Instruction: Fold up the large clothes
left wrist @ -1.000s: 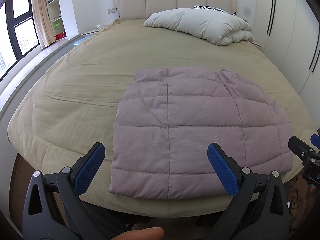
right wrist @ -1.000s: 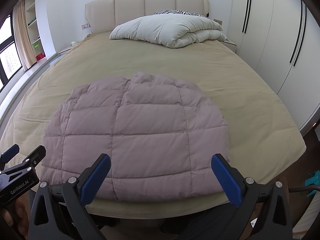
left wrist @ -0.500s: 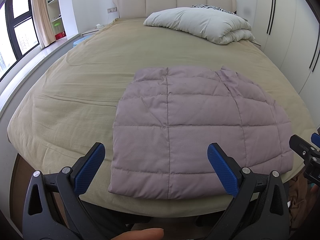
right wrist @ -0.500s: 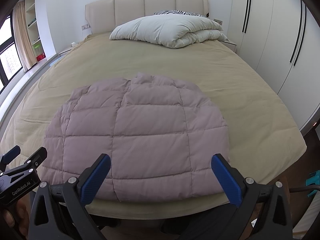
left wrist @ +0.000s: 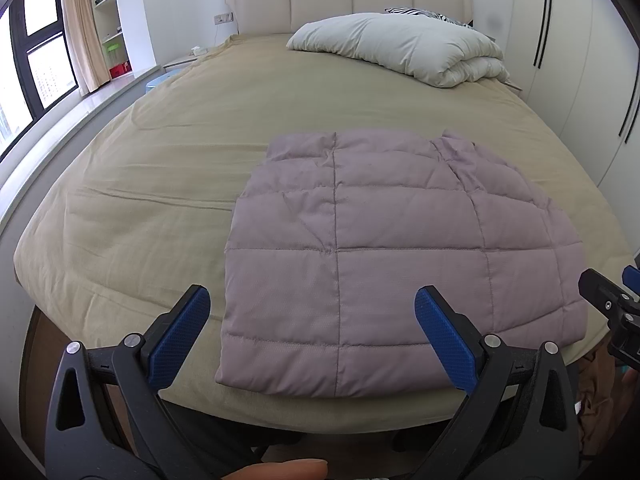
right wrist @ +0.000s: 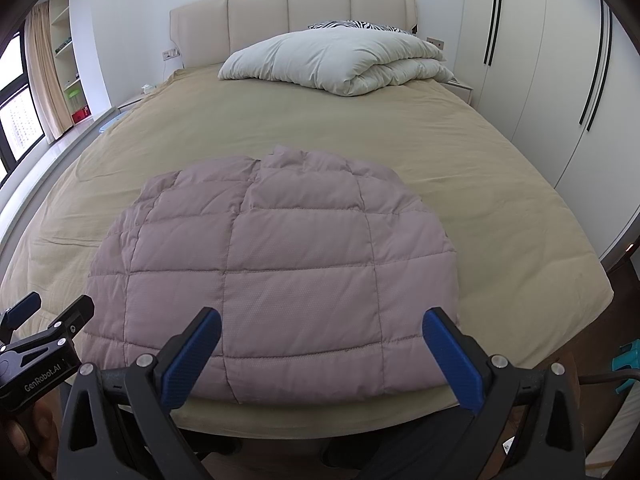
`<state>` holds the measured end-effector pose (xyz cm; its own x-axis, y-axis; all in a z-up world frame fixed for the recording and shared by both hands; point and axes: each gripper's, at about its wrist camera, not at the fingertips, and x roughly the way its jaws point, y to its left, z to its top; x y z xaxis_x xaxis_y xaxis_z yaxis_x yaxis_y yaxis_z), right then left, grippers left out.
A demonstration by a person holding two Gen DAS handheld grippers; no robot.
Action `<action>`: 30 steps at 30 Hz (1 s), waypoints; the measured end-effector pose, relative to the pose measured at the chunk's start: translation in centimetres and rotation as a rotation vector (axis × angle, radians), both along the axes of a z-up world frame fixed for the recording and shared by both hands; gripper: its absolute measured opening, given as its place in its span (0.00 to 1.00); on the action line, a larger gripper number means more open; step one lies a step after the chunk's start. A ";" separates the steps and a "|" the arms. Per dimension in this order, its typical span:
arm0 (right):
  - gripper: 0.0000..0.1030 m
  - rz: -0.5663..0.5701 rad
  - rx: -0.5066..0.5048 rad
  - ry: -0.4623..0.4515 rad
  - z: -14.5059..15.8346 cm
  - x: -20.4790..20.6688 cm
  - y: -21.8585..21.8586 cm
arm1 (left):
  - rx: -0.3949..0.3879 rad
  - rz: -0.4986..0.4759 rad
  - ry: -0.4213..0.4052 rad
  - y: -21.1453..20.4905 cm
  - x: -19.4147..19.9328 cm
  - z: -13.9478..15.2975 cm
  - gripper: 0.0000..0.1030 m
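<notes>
Nothing of consequence has moved over the last second: both grippers hover where they were at the foot of the bed, and the jacket lies as it did. From the left wrist view, the left gripper has its blue-padded fingers spread wide with nothing between them, held above the foot edge of the bed. Beyond it the mauve quilted jacket lies flat on the tan cover, near the foot edge and toward the bed's right side, its hem almost at the edge and its sleeves apparently already tucked in, so that it reads as a rough rectangle. The right gripper's tip shows at the right margin of this view. From the right wrist view, the right gripper is equally wide open and empty, poised over the jacket's near hem, and the collar points toward the headboard, where a folded white duvet sits. By my judgement the step in hand is the pause before the next fold; the move ahead calls for both grippers to come down on the hem corners, pinch through the puffy layers and carry the hem up toward the collar. Only one piece of writing is legible: "GenRobot.AI" on the body of the left gripper, seen at the lower left of the right wrist view.
</notes>
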<state>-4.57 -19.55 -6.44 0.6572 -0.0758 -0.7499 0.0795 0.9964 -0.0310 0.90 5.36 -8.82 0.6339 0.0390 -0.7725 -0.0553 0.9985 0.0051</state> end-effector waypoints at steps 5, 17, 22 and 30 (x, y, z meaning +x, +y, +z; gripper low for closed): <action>1.00 -0.002 0.001 0.001 0.0 0.0 0.0 | 0.000 -0.002 0.001 0.1 0.0 0.0 1.00; 1.00 -0.003 0.003 0.002 -0.1 0.0 -0.1 | 0.003 -0.003 0.004 0.2 0.1 -0.1 1.00; 1.00 -0.003 0.003 0.002 -0.1 0.0 0.0 | 0.003 -0.001 0.003 0.1 0.1 -0.1 1.00; 1.00 -0.003 0.004 0.003 -0.2 0.0 0.0 | 0.001 -0.004 0.007 0.3 0.1 -0.2 1.00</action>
<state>-4.58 -19.56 -6.63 0.6544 -0.0748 -0.7524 0.0821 0.9962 -0.0277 0.98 5.68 -9.06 0.6289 0.0373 -0.7766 -0.0511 0.9987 0.0066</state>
